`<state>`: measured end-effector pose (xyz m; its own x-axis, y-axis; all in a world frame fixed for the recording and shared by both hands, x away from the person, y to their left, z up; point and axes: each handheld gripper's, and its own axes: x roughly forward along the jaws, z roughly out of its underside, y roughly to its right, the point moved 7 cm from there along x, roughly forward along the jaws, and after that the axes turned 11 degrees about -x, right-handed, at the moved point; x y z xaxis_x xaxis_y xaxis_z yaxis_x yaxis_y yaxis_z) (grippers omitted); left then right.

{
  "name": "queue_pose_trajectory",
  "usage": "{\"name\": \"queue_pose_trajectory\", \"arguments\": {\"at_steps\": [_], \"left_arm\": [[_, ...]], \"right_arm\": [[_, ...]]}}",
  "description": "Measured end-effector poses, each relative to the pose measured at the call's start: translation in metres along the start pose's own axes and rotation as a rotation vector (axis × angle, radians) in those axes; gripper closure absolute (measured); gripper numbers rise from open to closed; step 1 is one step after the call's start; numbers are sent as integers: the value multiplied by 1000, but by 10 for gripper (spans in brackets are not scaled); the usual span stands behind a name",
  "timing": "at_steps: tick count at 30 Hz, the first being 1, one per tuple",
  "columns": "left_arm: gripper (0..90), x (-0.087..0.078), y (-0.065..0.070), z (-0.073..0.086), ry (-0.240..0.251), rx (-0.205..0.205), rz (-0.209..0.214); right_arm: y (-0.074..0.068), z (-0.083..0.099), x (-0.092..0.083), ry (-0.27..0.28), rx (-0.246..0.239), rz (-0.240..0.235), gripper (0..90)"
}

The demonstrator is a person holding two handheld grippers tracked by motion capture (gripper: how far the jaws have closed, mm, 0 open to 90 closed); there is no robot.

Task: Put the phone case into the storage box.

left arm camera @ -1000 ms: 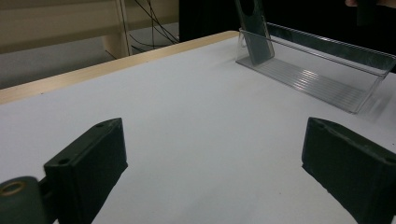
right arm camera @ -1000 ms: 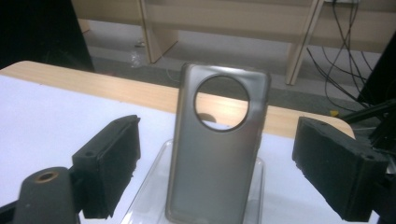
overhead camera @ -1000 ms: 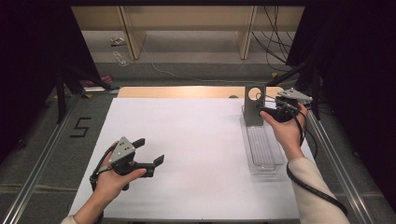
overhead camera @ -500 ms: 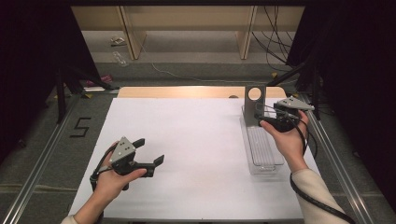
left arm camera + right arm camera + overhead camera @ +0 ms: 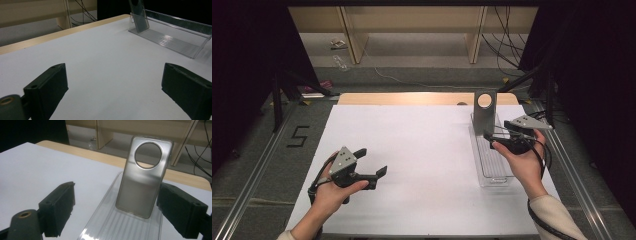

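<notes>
Phone case (image 5: 143, 180), grey with a round camera hole, stands upright at the far end of the clear ribbed tray (image 5: 492, 170) near the table's (image 5: 422, 145) far right corner; the right gripper (image 5: 115, 212) hovers over the tray just short of the case, jaws apart, the case framed between them but untouched; the left gripper (image 5: 371, 161) rests open near the front left edge, well apart from the tray.
</notes>
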<state>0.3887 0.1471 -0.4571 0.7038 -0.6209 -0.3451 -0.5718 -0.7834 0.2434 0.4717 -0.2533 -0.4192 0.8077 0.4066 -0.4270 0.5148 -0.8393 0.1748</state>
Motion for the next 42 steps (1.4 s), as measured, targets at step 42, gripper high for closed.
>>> {"name": "queue_pose_trajectory", "arguments": {"at_steps": [42], "left_arm": [[60,-2,-4,-1,3,-2,-12]], "right_arm": [[-32,27,-43,88,6,-76,163]]}}
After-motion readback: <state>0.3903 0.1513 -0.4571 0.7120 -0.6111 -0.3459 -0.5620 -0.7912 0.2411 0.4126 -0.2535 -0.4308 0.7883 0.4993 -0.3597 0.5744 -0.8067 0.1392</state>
